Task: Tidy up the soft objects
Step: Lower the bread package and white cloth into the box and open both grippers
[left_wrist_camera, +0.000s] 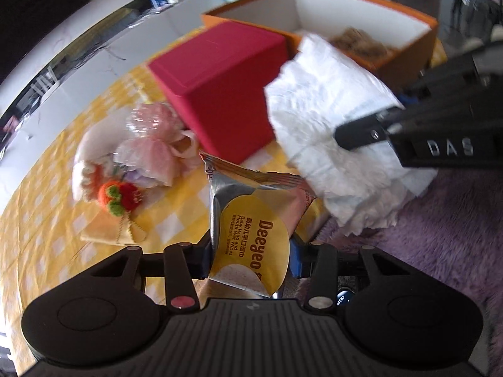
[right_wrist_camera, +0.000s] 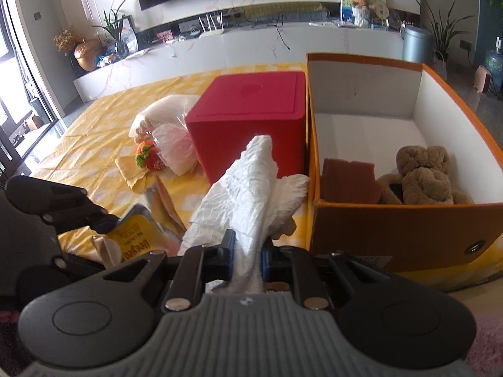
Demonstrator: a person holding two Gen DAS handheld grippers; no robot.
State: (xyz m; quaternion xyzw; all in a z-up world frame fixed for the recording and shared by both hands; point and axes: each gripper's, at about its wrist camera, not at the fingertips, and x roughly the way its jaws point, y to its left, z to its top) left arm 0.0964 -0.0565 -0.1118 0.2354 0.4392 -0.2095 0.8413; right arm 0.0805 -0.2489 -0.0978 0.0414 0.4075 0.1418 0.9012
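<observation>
We have the left tool (left_wrist_camera: pixel 251 260) pinching a pack of Deeyeo baby wet wipes (left_wrist_camera: pixel 251 235), its pads pressed on the pack's two sides, and the pack's far end hangs over the near edge of the surface (right_wrist_camera: pixel 94 125), which wears a yellow checked cloth. Our right tool (right_wrist_camera: pixel 246 253) is pressed together on a crumpled white tissue sheet (right_wrist_camera: pixel 248 182), which stands up out of the pads and fans out just in front of the orange box (right_wrist_camera: pixel 393 229).

That orange box sits at the right end of the surface, open at the top, and in it we see a brown teddy bear (right_wrist_camera: pixel 421 176) against the near right wall and a flat brown piece (right_wrist_camera: pixel 349 179) leaning at the near left corner. A red box (right_wrist_camera: pixel 251 116) stands touching the orange box's left wall, directly beyond both held things. To the left of the red box lies a heap of pink and white soft items in clear wrap (left_wrist_camera: pixel 147 150), with a small knitted orange and green piece (left_wrist_camera: pixel 121 196) and a folded yellow cloth (left_wrist_camera: pixel 110 229) nearer the near edge. In the left wrist view the right tool and its tissue cover part of the orange box. A purple fluffy rug (left_wrist_camera: pixel 440 220) lies below the near right side.
</observation>
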